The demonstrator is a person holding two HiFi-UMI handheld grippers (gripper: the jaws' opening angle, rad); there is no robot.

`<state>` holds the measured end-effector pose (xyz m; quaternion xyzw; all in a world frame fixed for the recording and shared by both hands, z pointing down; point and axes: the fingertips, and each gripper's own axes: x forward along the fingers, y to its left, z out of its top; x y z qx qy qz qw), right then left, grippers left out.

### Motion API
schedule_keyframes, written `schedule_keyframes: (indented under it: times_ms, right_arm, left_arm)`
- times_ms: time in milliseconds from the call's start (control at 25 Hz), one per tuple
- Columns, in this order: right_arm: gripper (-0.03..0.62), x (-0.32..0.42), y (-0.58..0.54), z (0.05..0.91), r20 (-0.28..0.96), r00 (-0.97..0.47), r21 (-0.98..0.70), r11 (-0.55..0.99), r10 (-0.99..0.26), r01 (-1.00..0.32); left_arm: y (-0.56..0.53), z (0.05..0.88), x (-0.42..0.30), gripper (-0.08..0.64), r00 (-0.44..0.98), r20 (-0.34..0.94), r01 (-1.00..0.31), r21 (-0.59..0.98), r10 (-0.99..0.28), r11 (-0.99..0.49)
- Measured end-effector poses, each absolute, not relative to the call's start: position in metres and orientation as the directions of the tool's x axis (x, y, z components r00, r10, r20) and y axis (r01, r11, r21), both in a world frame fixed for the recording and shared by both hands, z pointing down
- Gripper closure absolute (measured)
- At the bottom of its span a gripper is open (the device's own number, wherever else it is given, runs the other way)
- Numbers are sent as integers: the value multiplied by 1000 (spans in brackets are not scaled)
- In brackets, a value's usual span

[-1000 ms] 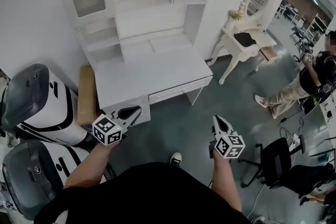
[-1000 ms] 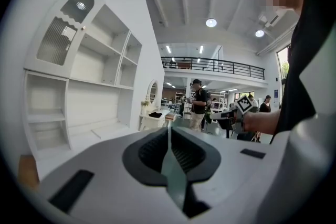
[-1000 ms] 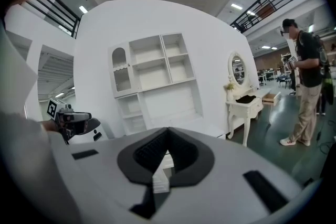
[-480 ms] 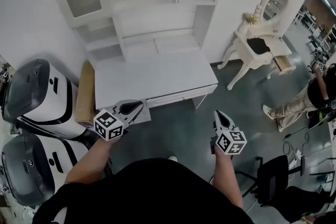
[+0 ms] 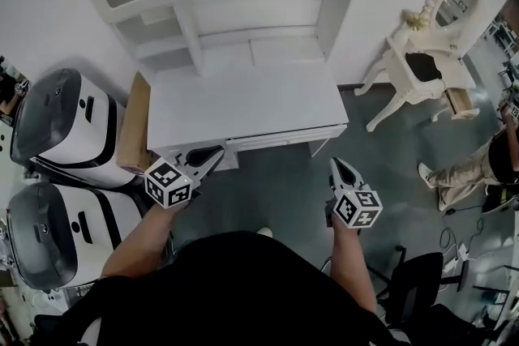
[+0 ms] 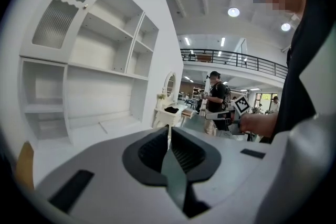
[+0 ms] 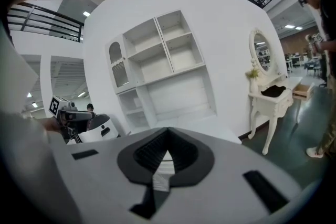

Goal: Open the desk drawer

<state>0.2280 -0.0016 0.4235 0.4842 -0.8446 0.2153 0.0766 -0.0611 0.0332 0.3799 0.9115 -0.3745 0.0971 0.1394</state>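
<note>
The left gripper [image 5: 213,155] is held with its jaws closed tip to tip and nothing between them, as is shown in the left gripper view; the right gripper [image 5: 337,167] is likewise shut and empty, its tips being seen to meet in the right gripper view; both are pointed forward and slightly downward, toward the white desk [image 5: 243,103]; the drawer [image 5: 284,137] is found just under the near edge of the desk top, closed, its front seen as a narrow white band; its long axis runs left to right along that edge, rising a little toward the right in the head view, so that it lies across the line along which both grippers point; no handle or pull can be made out on it from here; the left gripper is set near the band's left end, where the desk's left support [image 5: 223,160] stands, and in the head view it looks the nearer of the two, though the difference in height cannot be judged; the right gripper is placed below the band's right end, with bare dark floor [image 5: 276,190] seen between tip and drawer; the drawer is therefore judged to lie ahead of and between the two tools; to be opened it would have to be drawn toward the person, at right angles to its long axis.
</note>
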Motion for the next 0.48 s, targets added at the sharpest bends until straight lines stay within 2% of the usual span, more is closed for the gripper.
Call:
schedule_keyframes:
  times_ms: [480]
  right_arm:
    - [591, 203, -38, 440, 363, -549, -297, 465, -753, -834]
  left_arm:
    - [5, 397, -72, 534, 703, 296, -708, 209, -647, -674]
